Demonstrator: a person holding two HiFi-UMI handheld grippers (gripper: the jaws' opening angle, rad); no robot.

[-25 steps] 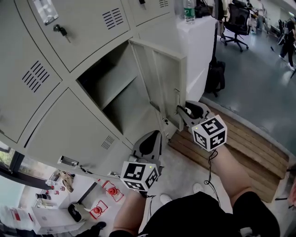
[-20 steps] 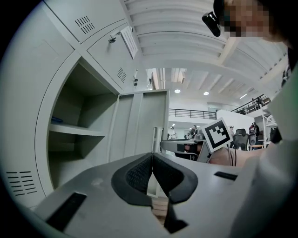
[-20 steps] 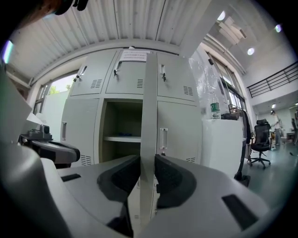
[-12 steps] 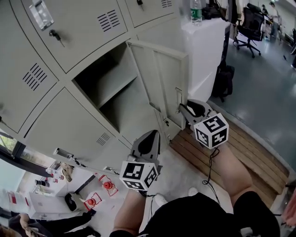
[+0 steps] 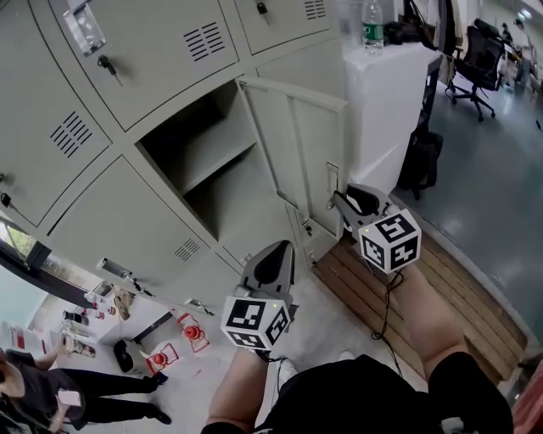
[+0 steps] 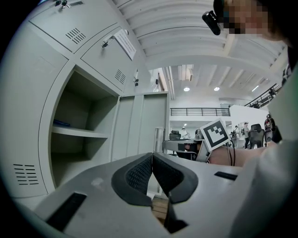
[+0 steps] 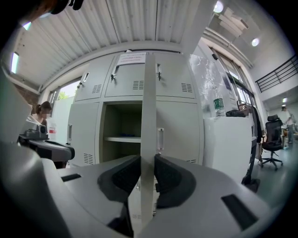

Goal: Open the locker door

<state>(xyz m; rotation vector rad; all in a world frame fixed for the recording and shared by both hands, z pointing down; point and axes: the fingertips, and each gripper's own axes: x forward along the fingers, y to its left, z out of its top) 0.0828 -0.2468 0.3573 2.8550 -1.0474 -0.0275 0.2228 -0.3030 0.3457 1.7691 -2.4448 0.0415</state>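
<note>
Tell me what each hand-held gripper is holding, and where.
Right hand-held gripper clamps the locker door by its free edge; left hand-held gripper, shut, holds nothing.

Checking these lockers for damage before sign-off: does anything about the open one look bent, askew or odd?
Nothing stands out. The locker door hangs straight, swung open, its free edge clamped in the right gripper; the shelf inside sits level.

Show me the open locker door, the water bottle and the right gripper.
locker door (image 5: 310, 157): head view, middle of its open inner face.
water bottle (image 5: 372, 25): head view, its body.
right gripper (image 7: 148, 171): right gripper view, between the pads clamping the door's edge.
</note>
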